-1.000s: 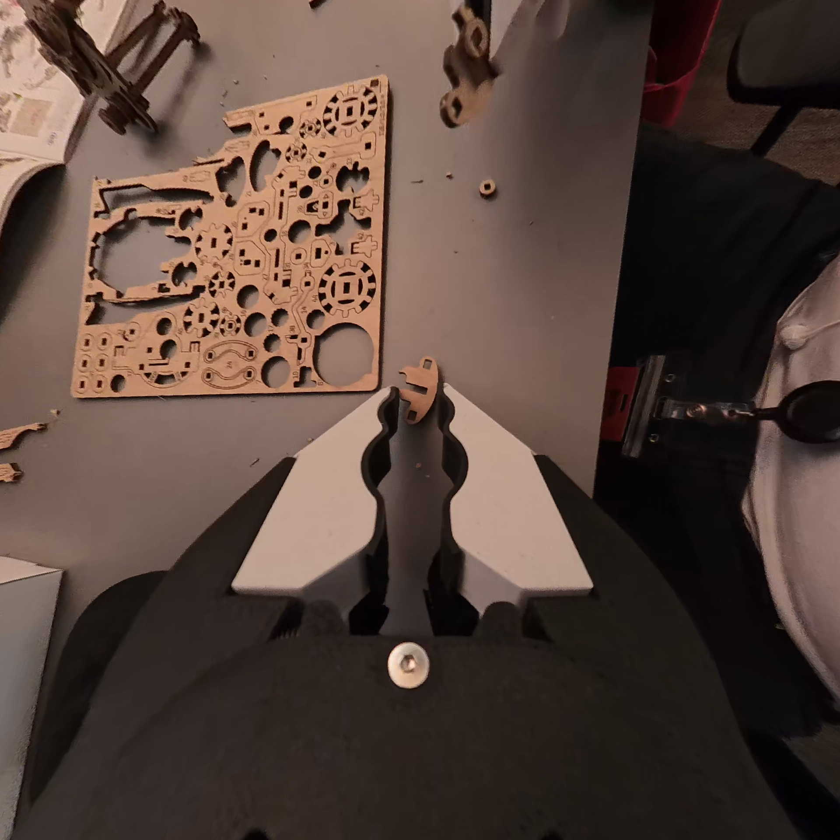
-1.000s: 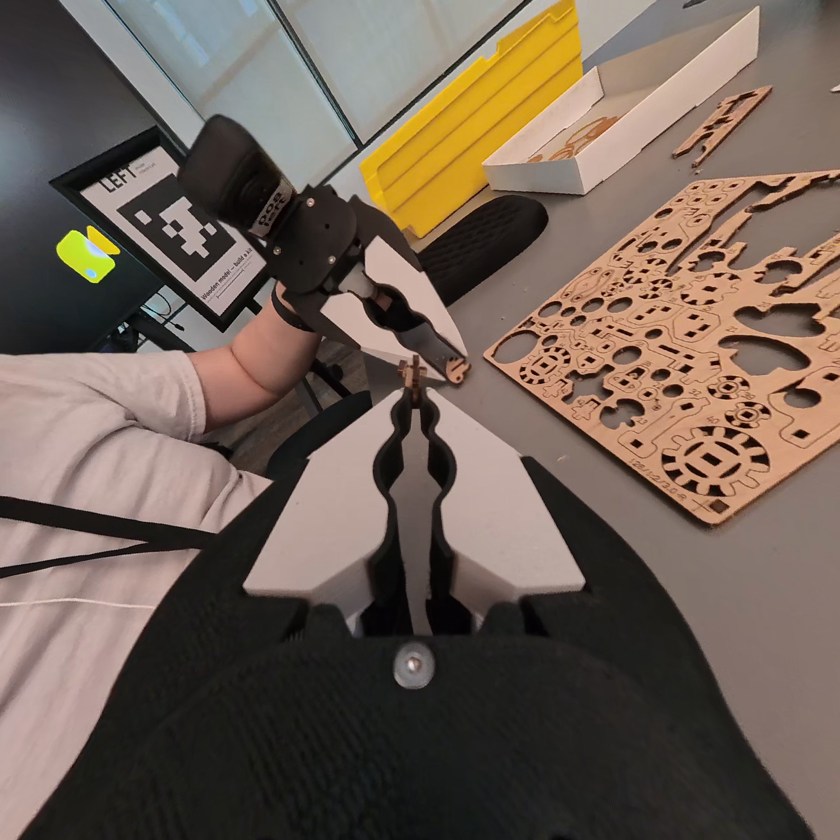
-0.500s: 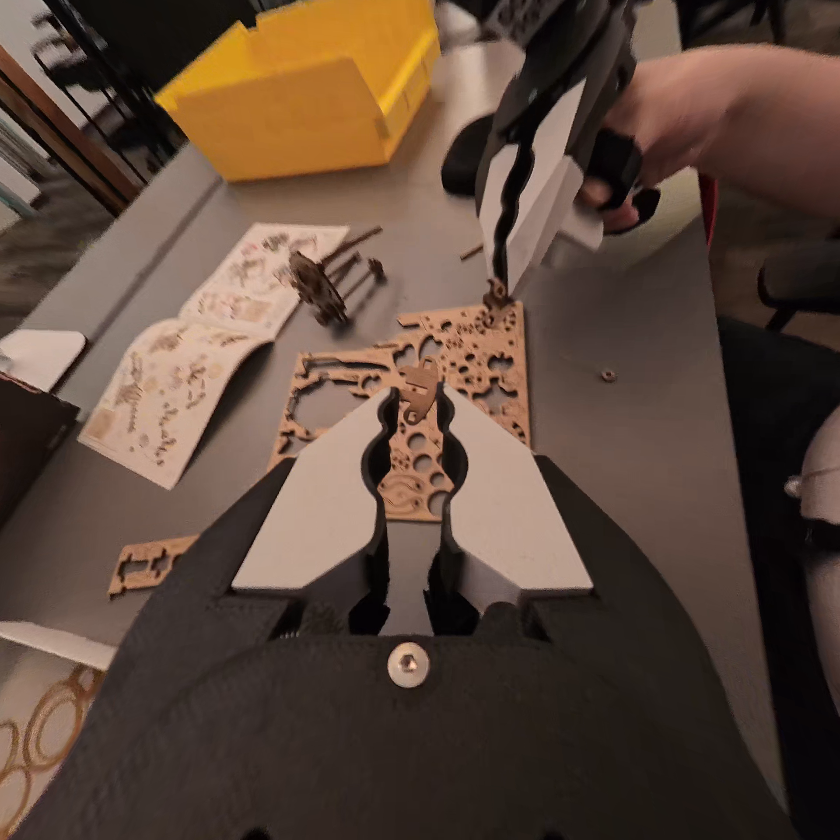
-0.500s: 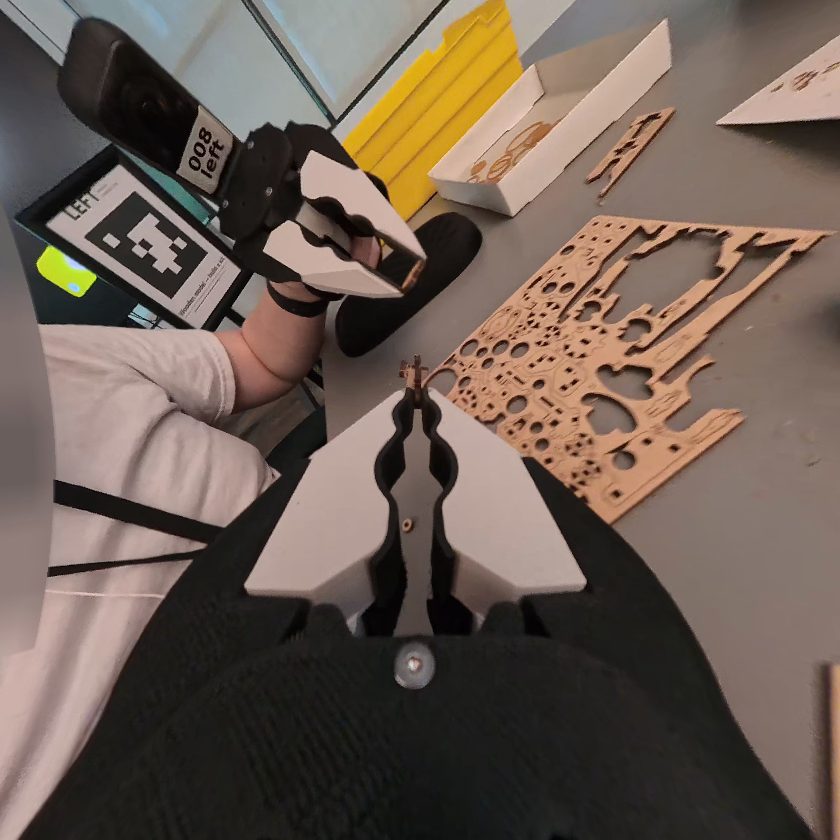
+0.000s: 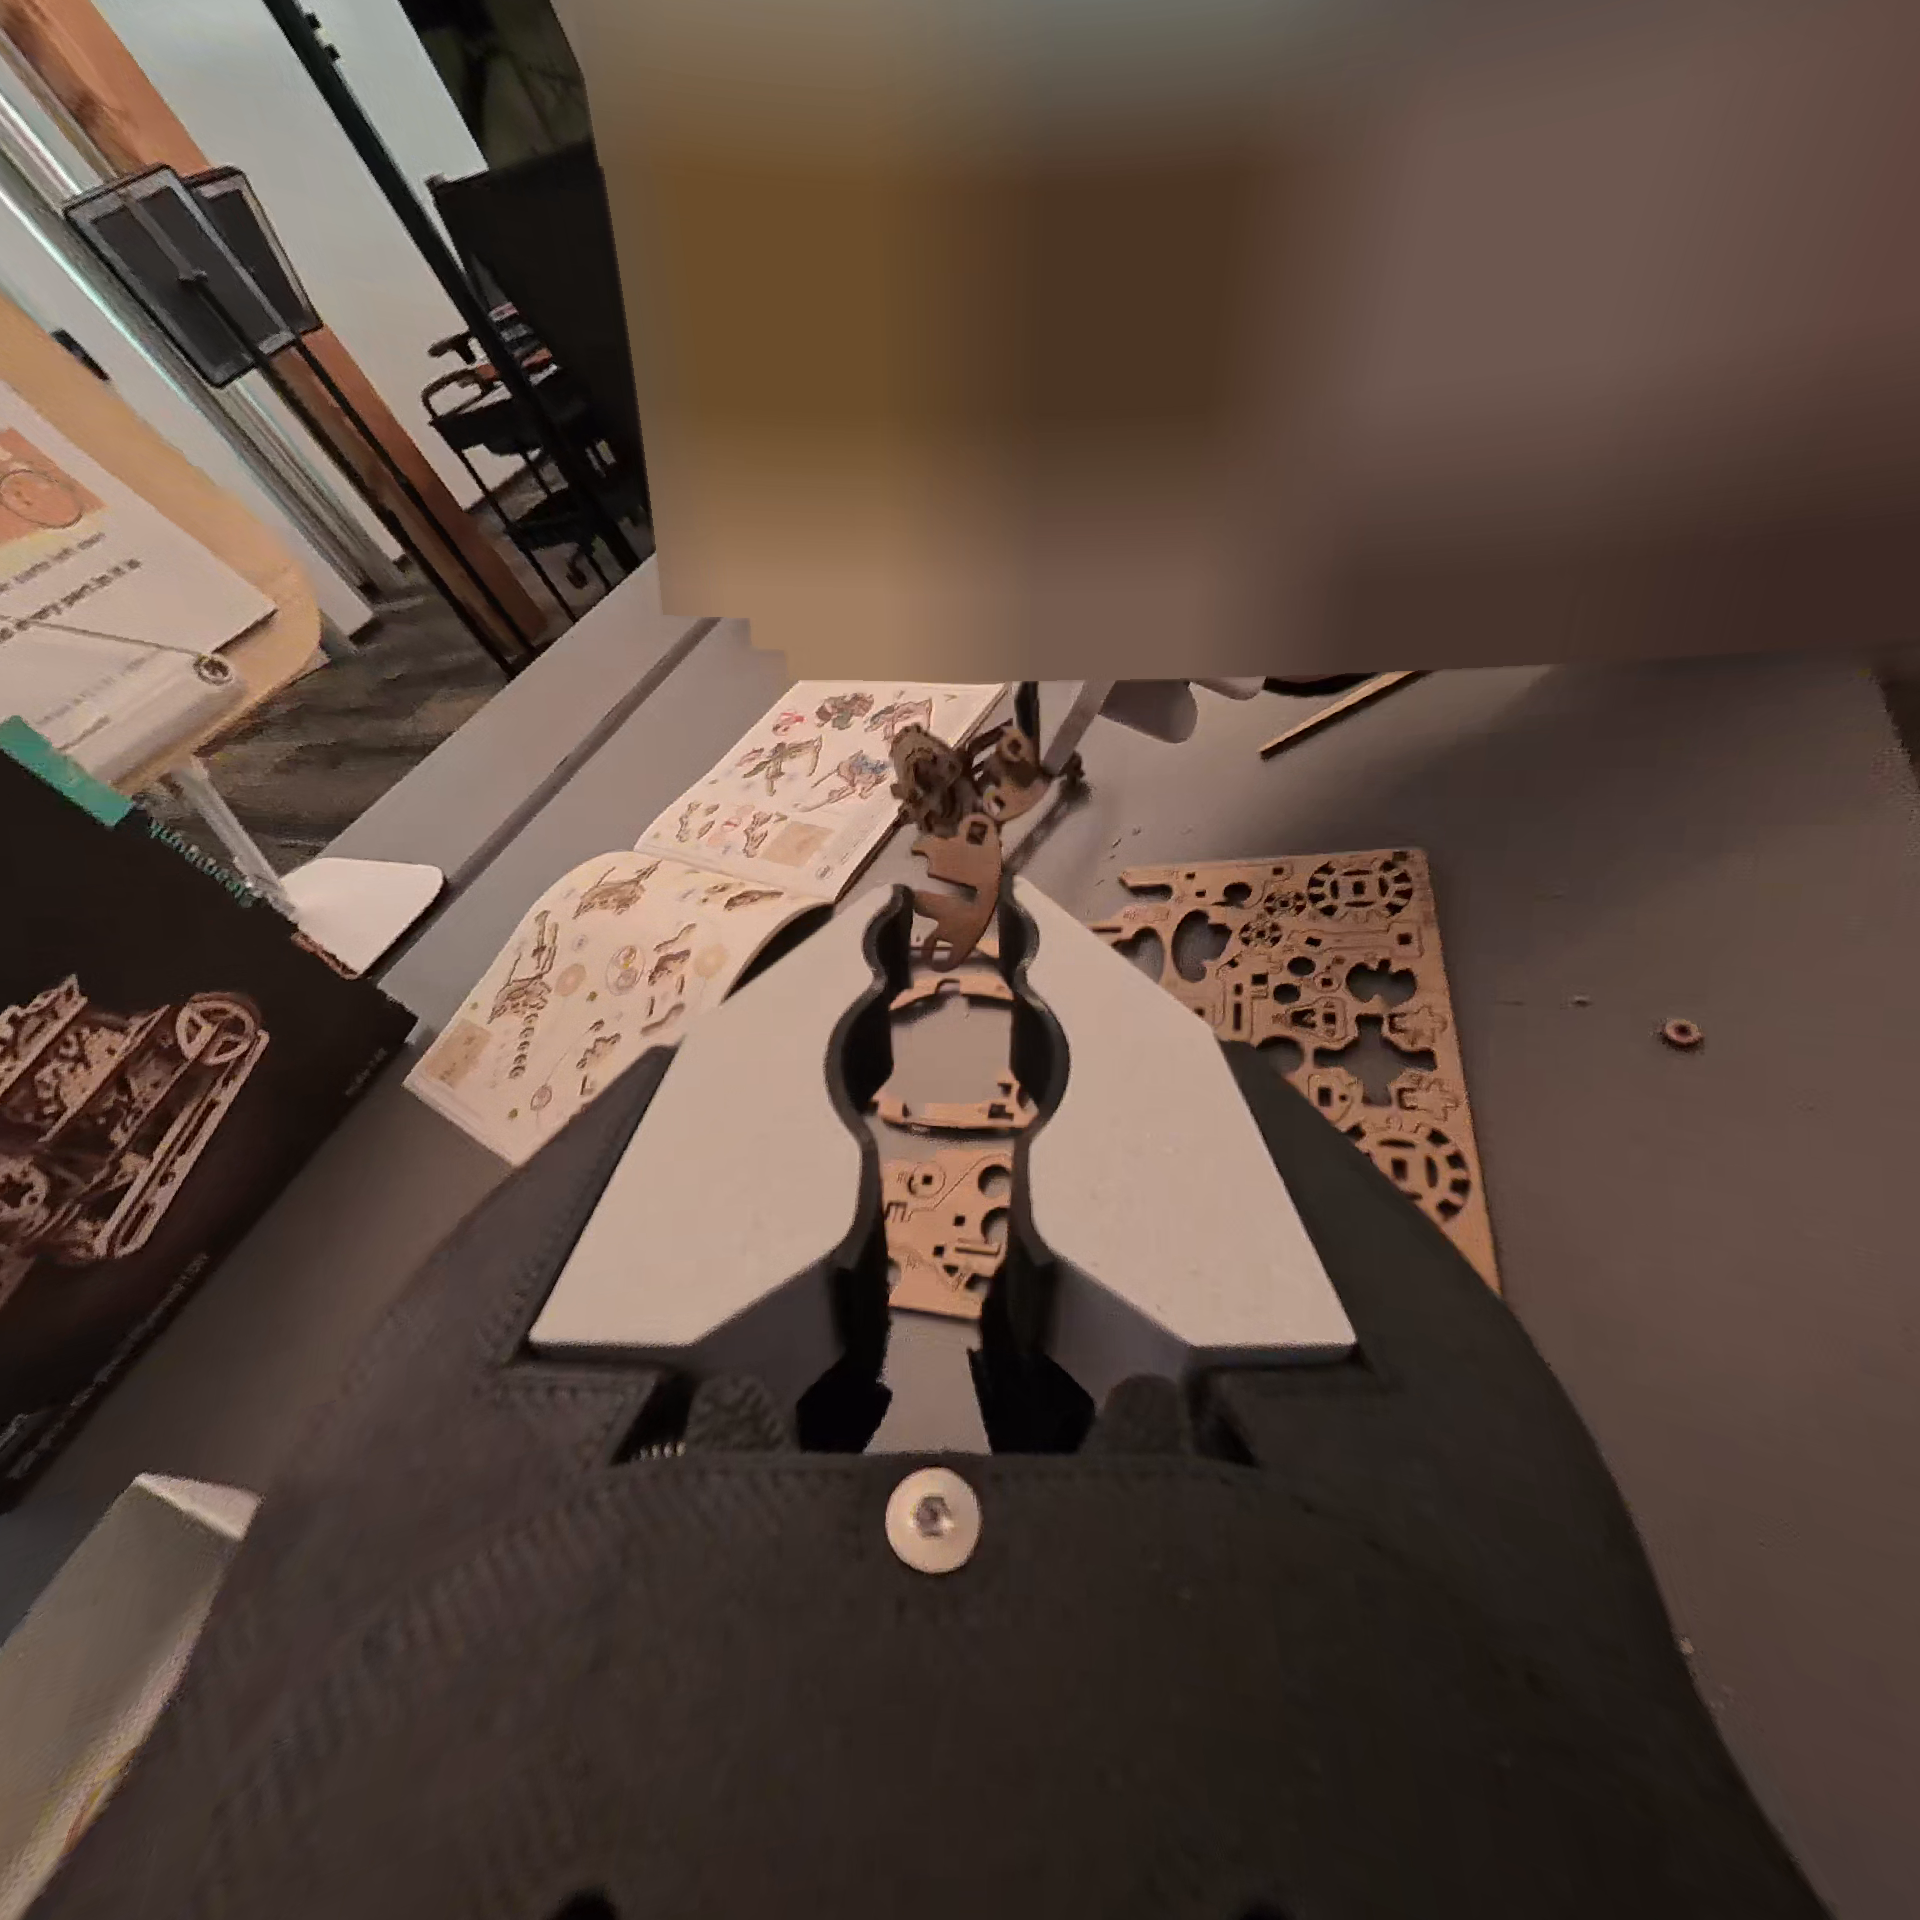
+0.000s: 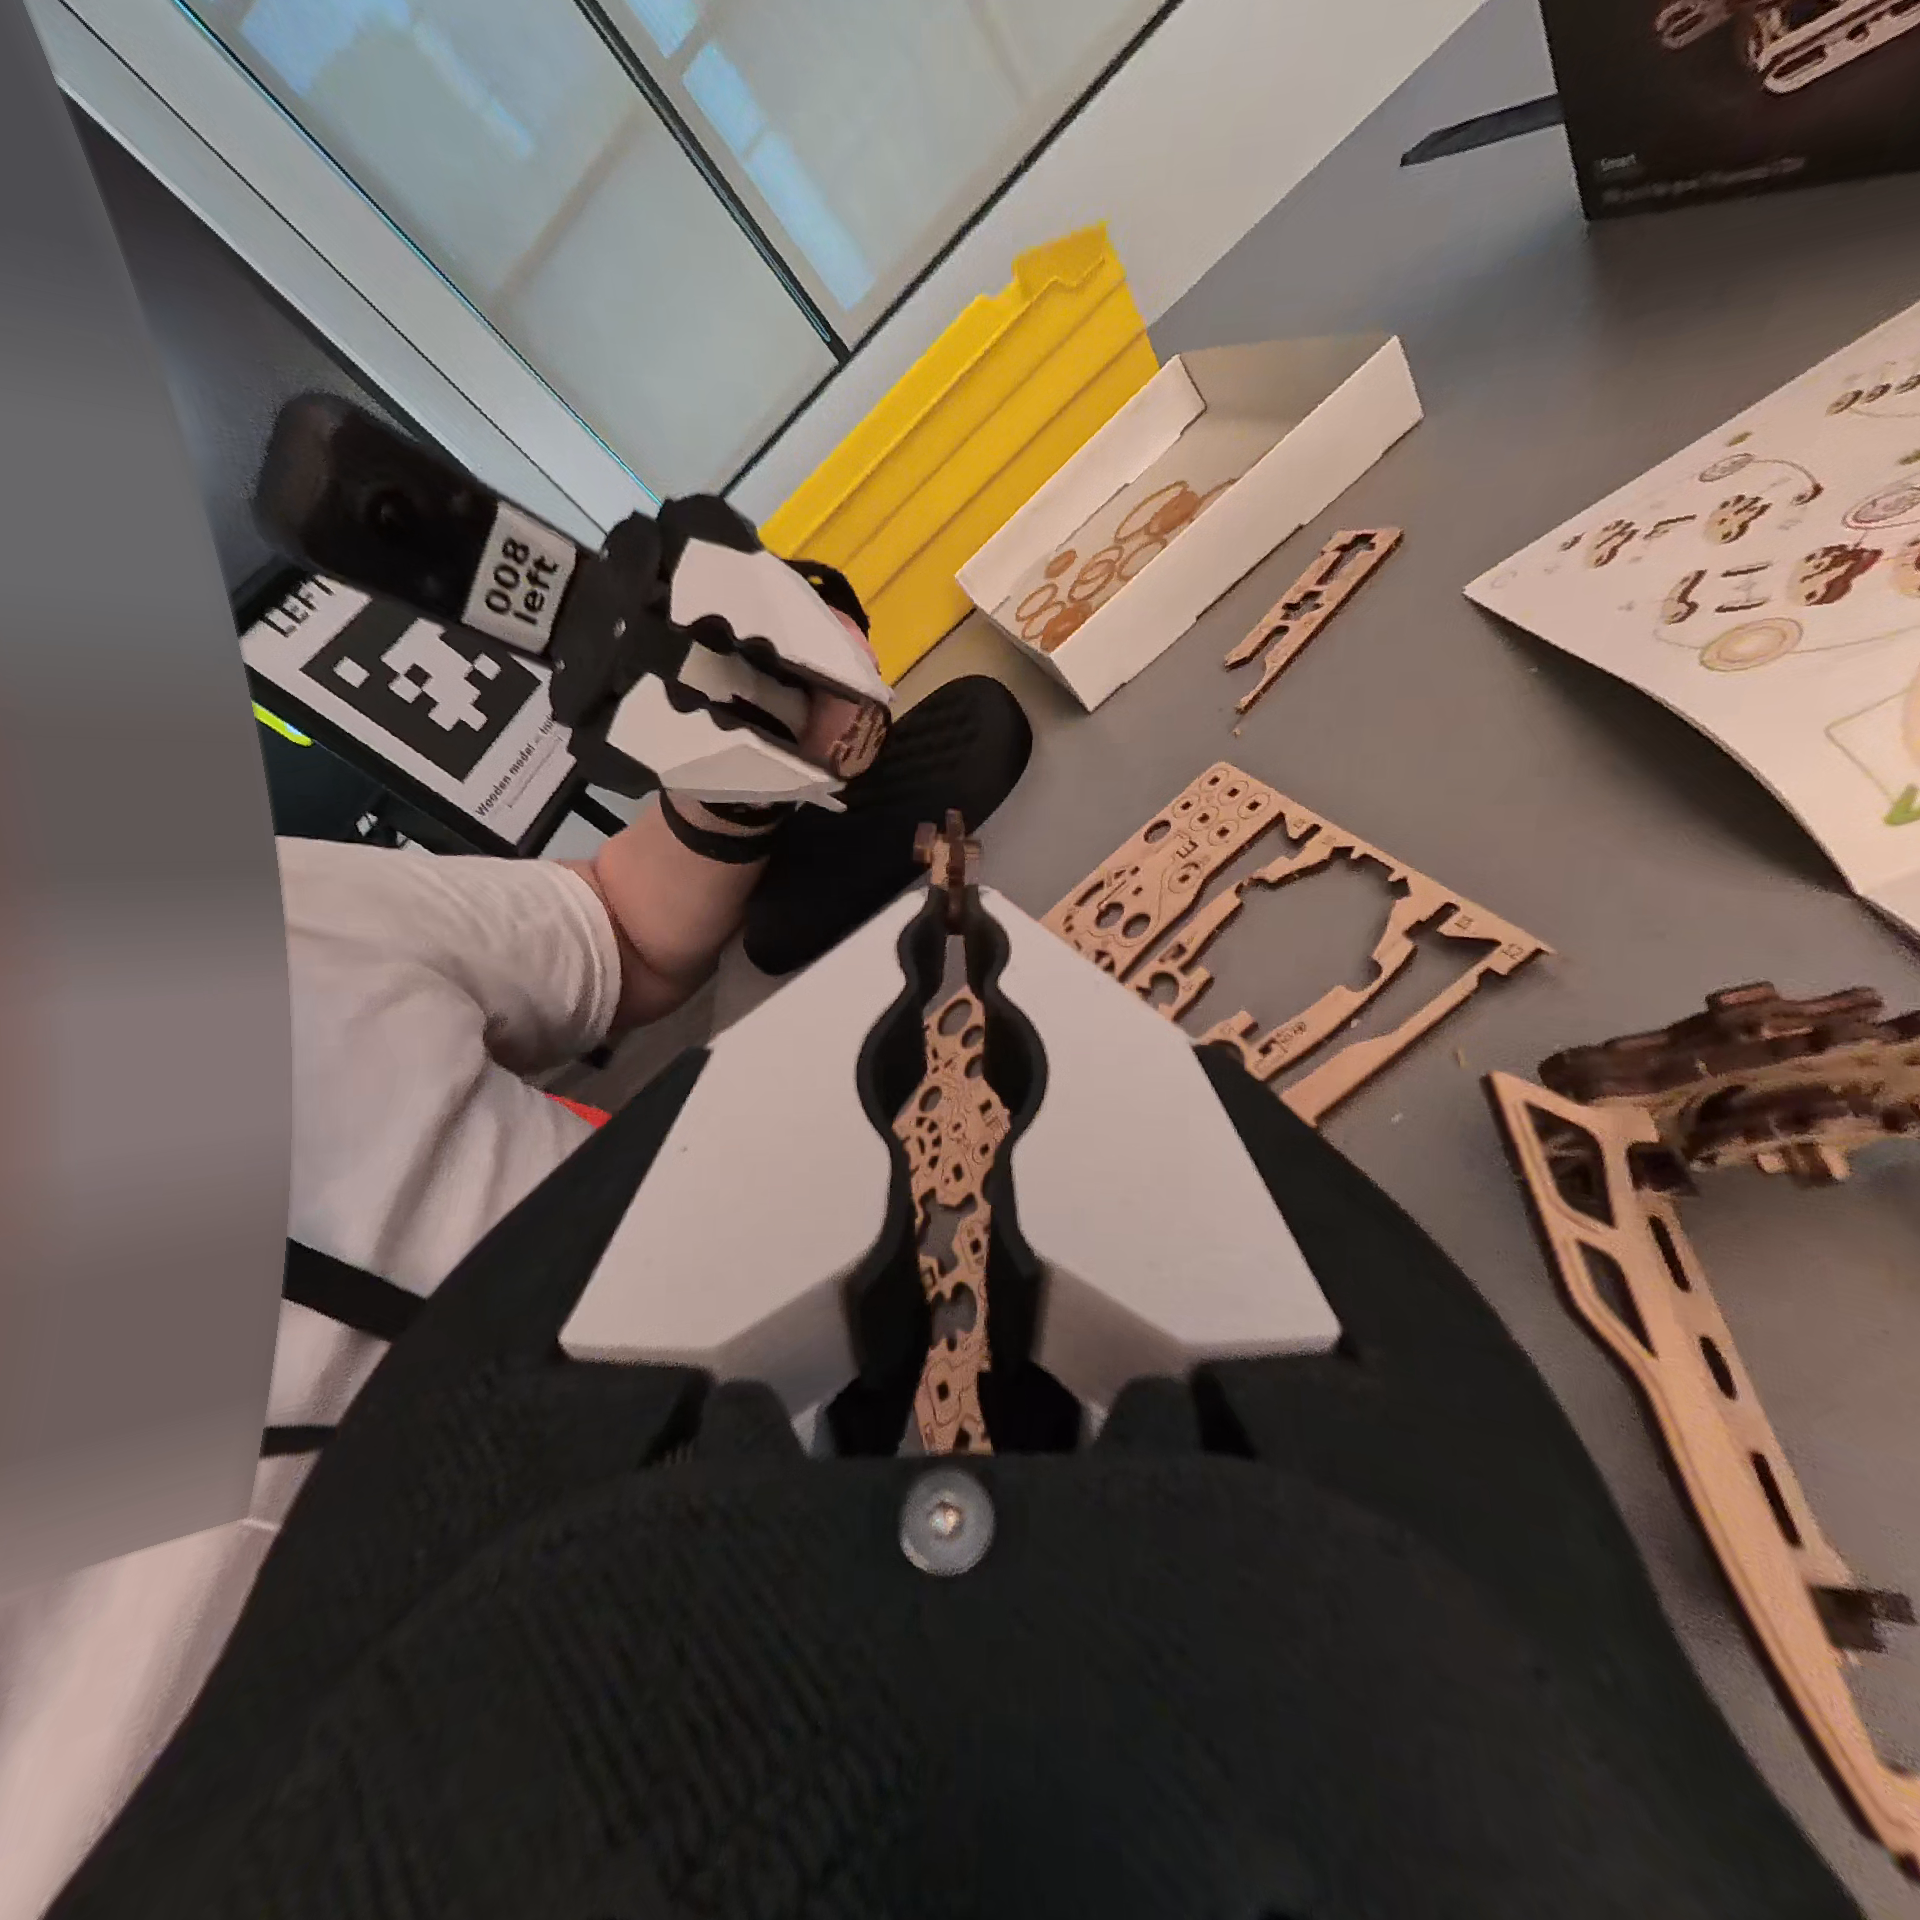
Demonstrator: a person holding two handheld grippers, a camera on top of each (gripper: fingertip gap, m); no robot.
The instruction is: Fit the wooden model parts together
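My left gripper [image 5: 951,909] is shut on a flat curved wooden piece [image 5: 961,883] that sticks out past its tips. It also shows in the right wrist view [image 6: 862,738], up and to the left, still holding that piece [image 6: 860,732]. My right gripper [image 6: 948,914] is shut on a small notched wooden piece [image 6: 948,862], held edge-on. The two held pieces are apart, not touching. A partly built wooden model [image 6: 1766,1081] lies on the grey table at the right; it also shows in the left wrist view [image 5: 940,779] beyond my left fingertips.
A cut-out plywood sheet [image 5: 1340,997] [image 6: 1278,966] lies under the grippers. An open instruction booklet [image 5: 727,914], a black kit box [image 5: 125,1091], a small wooden ring [image 5: 1680,1032], a white tray [image 6: 1195,520], a yellow bin [image 6: 977,436] and a loose wooden strip [image 6: 1309,603] surround it.
Both views have swung. The left view has tilted up toward the booklet and model, and the right gripper no longer shows in it. The right view now takes in the partly built model.
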